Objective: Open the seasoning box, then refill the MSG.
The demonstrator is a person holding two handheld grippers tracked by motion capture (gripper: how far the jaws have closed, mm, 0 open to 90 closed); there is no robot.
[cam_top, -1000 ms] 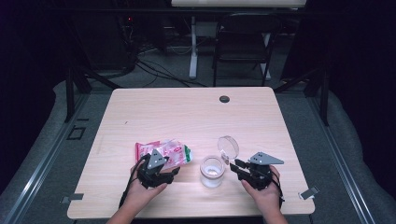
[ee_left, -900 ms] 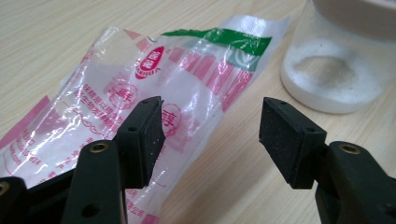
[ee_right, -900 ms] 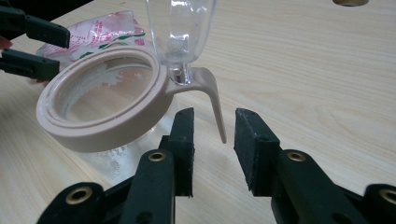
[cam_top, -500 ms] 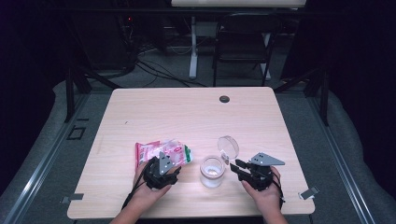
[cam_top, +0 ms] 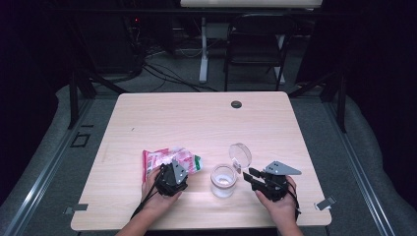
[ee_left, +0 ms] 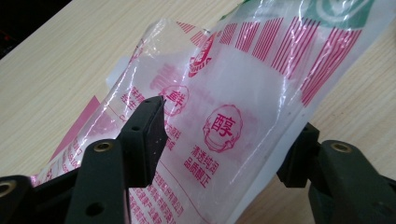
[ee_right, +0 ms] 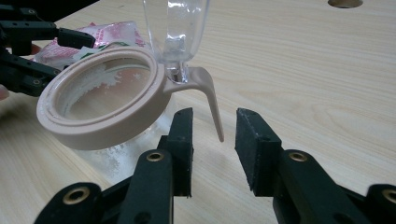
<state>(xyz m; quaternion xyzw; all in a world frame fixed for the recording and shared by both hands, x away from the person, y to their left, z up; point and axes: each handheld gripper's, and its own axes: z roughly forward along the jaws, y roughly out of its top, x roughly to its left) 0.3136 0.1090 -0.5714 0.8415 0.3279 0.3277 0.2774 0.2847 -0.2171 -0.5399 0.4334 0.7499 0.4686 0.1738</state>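
Jar [cam_top: 223,180]: near table front edge, lid flipped open. Bag [cam_top: 172,161] just left of jar. Left gripper [ee_left: 224,140] jaws apart, straddling bag; clamp firmly before lifting. Right gripper [ee_right: 212,135] jaws apart, empty, right of jar; steady jar.

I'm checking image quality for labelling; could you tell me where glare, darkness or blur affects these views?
High view: the table is evenly lit, the surroundings nearly black. Left gripper view: soft sheen on the plastic bag, print legible, upper corner blurred. Right gripper view: the jar rim sharp, the far tabletop soft.
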